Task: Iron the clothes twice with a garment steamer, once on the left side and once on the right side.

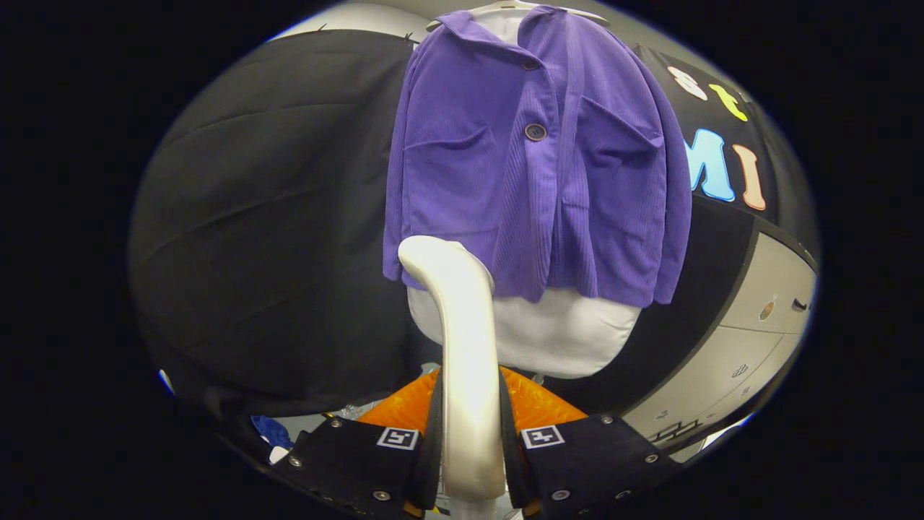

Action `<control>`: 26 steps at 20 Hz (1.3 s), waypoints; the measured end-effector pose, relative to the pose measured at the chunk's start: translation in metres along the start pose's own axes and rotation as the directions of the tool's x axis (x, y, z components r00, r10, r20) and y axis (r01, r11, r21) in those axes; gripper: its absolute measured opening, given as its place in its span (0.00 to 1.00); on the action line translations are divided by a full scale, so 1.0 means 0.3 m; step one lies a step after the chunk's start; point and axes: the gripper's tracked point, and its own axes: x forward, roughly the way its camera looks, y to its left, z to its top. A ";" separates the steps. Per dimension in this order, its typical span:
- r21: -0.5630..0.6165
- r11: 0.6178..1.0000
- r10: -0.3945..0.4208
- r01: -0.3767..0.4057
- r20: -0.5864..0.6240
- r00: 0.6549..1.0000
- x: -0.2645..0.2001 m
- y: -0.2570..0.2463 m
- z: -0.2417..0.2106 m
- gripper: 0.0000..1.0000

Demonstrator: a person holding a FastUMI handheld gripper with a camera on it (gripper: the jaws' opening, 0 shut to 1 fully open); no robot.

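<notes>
Purple ribbed cloth made up the button-up shirt [534,159], which hung on a white hanger [505,9] over a smooth white form [570,332], in front of the black booth wall. The tool [471,440] was closed narrow around the cream plastic handle of the garment steamer [462,347], with both fingers pressing on it. The steamer's curved top stood just in front of the shirt's lower left hem, and I could not tell if it touched the cloth. It looked like the left side pass was only starting, or maybe ending. The right side looked like it was yet to do. No brand name could be read. Each finger carried a small square black-and-white marker.
</notes>
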 end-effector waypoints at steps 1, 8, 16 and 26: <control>0.005 1.000 0.003 -0.003 0.002 1.000 -0.030 -0.006 -0.009 0.37; 0.030 0.999 0.031 -0.035 0.108 0.994 -0.365 -0.055 0.045 0.37; 0.128 0.992 -0.049 0.023 0.205 0.977 -0.801 -0.353 0.064 0.37; 0.202 0.974 -0.153 0.100 0.268 0.951 -1.247 -0.653 0.027 0.37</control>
